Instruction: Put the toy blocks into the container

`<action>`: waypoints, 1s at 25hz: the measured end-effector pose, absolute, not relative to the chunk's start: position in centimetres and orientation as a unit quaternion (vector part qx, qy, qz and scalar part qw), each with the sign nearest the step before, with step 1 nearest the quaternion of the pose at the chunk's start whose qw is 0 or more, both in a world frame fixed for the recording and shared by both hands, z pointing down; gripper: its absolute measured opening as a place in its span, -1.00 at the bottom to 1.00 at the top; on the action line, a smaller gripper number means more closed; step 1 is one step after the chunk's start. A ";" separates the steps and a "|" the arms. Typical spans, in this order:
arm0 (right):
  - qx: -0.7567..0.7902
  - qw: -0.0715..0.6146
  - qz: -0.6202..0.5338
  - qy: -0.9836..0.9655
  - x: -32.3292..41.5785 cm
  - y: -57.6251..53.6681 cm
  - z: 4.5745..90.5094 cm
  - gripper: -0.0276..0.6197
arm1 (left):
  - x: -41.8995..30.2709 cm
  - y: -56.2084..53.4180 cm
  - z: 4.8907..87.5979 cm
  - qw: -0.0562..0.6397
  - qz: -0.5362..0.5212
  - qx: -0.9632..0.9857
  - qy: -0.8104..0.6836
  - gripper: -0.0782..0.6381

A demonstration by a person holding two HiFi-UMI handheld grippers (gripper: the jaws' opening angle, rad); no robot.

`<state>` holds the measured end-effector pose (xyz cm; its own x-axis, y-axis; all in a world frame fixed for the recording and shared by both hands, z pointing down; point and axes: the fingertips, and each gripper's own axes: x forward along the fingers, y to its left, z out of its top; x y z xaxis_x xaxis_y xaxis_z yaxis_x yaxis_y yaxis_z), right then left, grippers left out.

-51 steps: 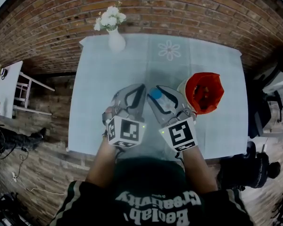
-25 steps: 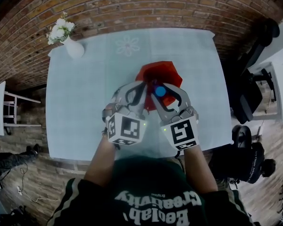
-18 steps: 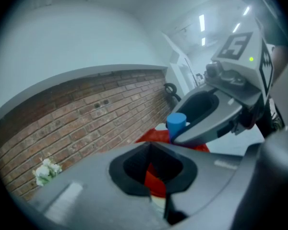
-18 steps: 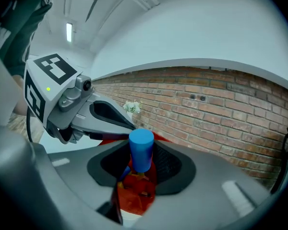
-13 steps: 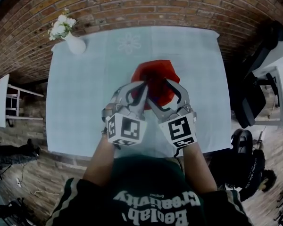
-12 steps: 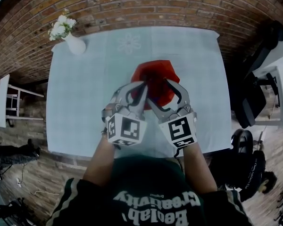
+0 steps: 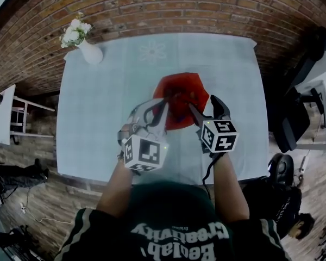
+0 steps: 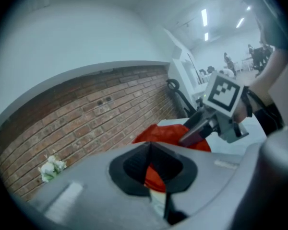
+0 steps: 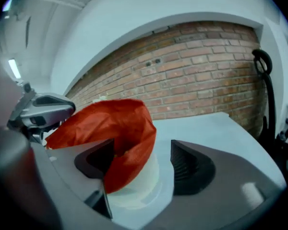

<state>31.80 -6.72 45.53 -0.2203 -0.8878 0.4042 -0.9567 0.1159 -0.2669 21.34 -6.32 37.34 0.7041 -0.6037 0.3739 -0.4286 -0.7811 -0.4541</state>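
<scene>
Read upside down, in white print across the dark shirt [image 7: 174, 239] at the lower edge of the head view: "Beolab Creativity". Small line between the two words not legible. Noted black-and-white square code markers, without letters or digits, on the left cube [image 7: 145, 152] and the right cube [image 7: 220, 135].

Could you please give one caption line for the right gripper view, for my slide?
Right tool, jaws just opened and gripping nothing, faces the white container with its red liner.

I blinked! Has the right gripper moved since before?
Yes. The right gripper rolled and slid right across the red container, from middle to rim; its jaws have just been opening astride that rim.
</scene>
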 end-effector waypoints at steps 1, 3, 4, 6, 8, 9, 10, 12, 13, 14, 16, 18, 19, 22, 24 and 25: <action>0.618 0.064 0.268 -0.737 31.9 -7.2 46.7 0.24 | 21.1 -6.3 37.4 0.169 -0.261 -0.907 0.286 -0.77; 0.604 0.045 0.320 -0.728 31.5 -8.2 48.1 0.17 | 20.2 -6.5 37.5 0.167 -0.265 -0.904 0.292 -0.77; 0.597 0.045 0.339 -0.726 31.2 -8.7 48.6 0.12 | 19.5 -6.7 37.6 0.165 -0.268 -0.902 0.297 -0.77; 0.593 0.060 0.360 -0.718 30.9 -9.8 49.1 0.01 | 17.7 -7.2 37.6 0.160 -0.273 -0.897 0.310 -0.77; 0.611 0.089 0.365 -0.697 31.8 -10.7 49.2 -0.34 | 15.7 -7.7 37.7 0.153 -0.276 -0.891 0.325 -0.77; 0.623 0.106 0.364 -0.685 32.3 -10.9 49.2 -0.53 | 14.7 -7.9 37.8 0.150 -0.277 -0.889 0.332 -0.77; 0.633 0.120 0.362 -0.673 32.7 -11.1 49.1 -0.65 | 13.7 -8.1 37.9 0.146 -0.278 -0.887 0.338 -0.77; 0.649 0.144 0.353 -0.658 32.8 -11.2 49.1 -0.76 | 11.6 -8.4 38.1 0.140 -0.278 -0.885 0.347 -0.77; 0.654 0.154 0.348 -0.654 32.7 -11.3 49.2 -0.78 | 10.6 -8.6 38.1 0.137 -0.277 -0.884 0.351 -0.77; 0.656 0.160 0.345 -0.652 32.5 -11.3 49.2 -0.80 | 9.7 -8.8 38.0 0.134 -0.275 -0.884 0.353 -0.77; 0.659 0.164 0.342 -0.649 32.3 -11.3 49.2 -0.79 | 8.3 -9.0 37.8 0.131 -0.269 -0.886 0.355 -0.77; 0.665 0.161 0.331 -0.649 32.1 -11.3 48.9 -0.77 | 7.3 -9.2 37.6 0.131 -0.265 -0.888 0.353 -0.77; 0.668 0.158 0.319 -0.654 31.9 -11.3 48.7 -0.76 | 7.0 -9.3 37.5 0.131 -0.263 -0.889 0.351 -0.77; 0.674 0.165 0.234 -0.681 31.2 -10.3 46.9 -0.70 | 6.7 -9.6 37.1 0.133 -0.257 -0.894 0.343 -0.77; 0.678 0.192 0.159 -0.692 30.6 -9.0 45.3 -0.66 | 6.9 -9.8 36.8 0.137 -0.254 -0.897 0.335 -0.77; 0.676 0.204 0.127 -0.696 30.1 -8.3 44.6 -0.63 | 7.0 -9.9 36.7 0.139 -0.253 -0.898 0.331 -0.77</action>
